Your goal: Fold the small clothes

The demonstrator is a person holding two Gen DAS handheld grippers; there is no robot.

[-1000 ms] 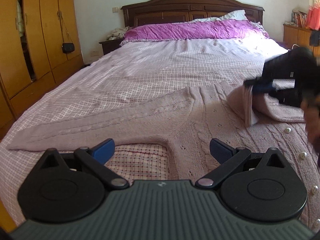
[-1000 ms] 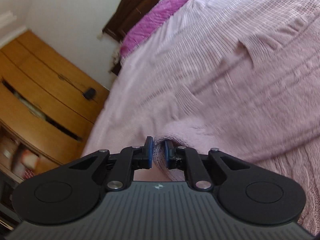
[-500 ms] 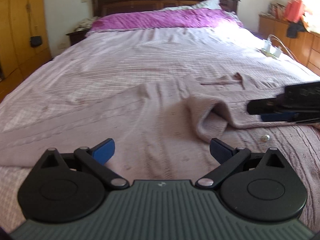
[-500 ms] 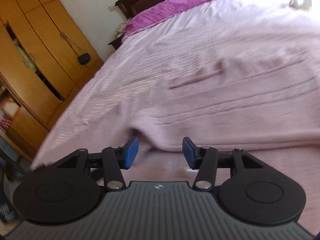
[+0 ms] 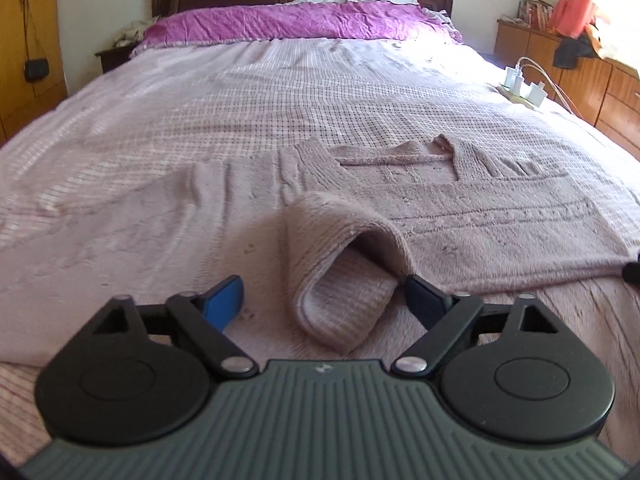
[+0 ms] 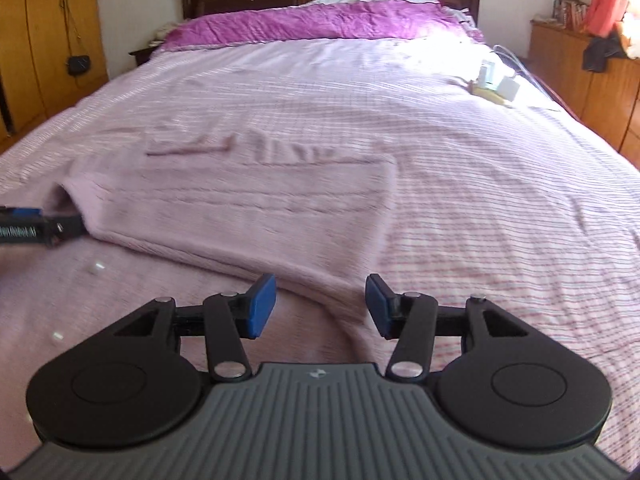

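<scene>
Left wrist: 1 sweater (image 5: 460, 216), 2 tools (image 5: 322, 300) apart

A pale pink knitted cardigan (image 5: 460, 216) lies spread on the checked-cover bed (image 5: 280, 92), near a purple pillow (image 5: 296, 22) and white chargers (image 5: 524, 84).

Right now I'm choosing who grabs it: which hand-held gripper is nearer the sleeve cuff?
Left. The left hand-held gripper sits open right around the sleeve cuff; the right hand-held gripper is farther along the folded edge.
</scene>
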